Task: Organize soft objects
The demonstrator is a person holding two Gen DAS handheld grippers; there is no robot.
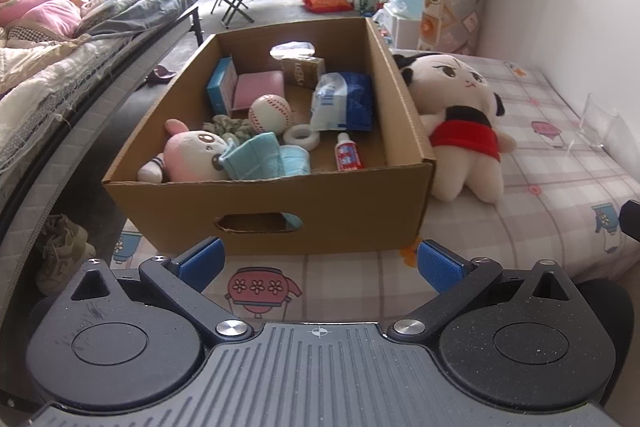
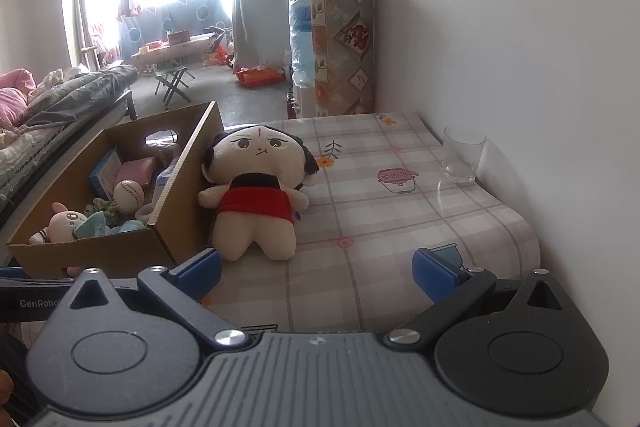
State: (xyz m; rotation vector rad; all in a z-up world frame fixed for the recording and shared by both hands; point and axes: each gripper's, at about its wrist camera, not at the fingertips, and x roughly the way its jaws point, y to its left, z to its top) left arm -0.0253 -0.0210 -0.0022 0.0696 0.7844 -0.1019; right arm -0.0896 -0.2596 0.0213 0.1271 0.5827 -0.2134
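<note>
While you hold both tools low over the checked tablecloth [image 2: 360, 227], your left gripper [image 1: 319, 259] has its blue pads spread wide with nothing between them, facing the near wall of the cardboard box [image 1: 280, 199]. Your right gripper [image 2: 316, 273] is likewise spread and empty, aimed at the bare cloth just right of the plush doll [image 2: 256, 187].

Doll: red top, black hair, leaning against the outside of the box's right wall, feet on the cloth, head uppermost.

Box contents, left wrist view: pink bunny plush [image 1: 192, 155] in the near-left corner, light blue cloth [image 1: 260, 157] touching it, baseball [image 1: 269, 113] mid-box, tape roll [image 1: 302, 136], small tube [image 1: 349, 157], blue-and-white packet [image 1: 344, 103], pink box [image 1: 258, 89].

Clear glass [image 2: 462, 159] stands upright near the wall, well apart from the doll.
</note>
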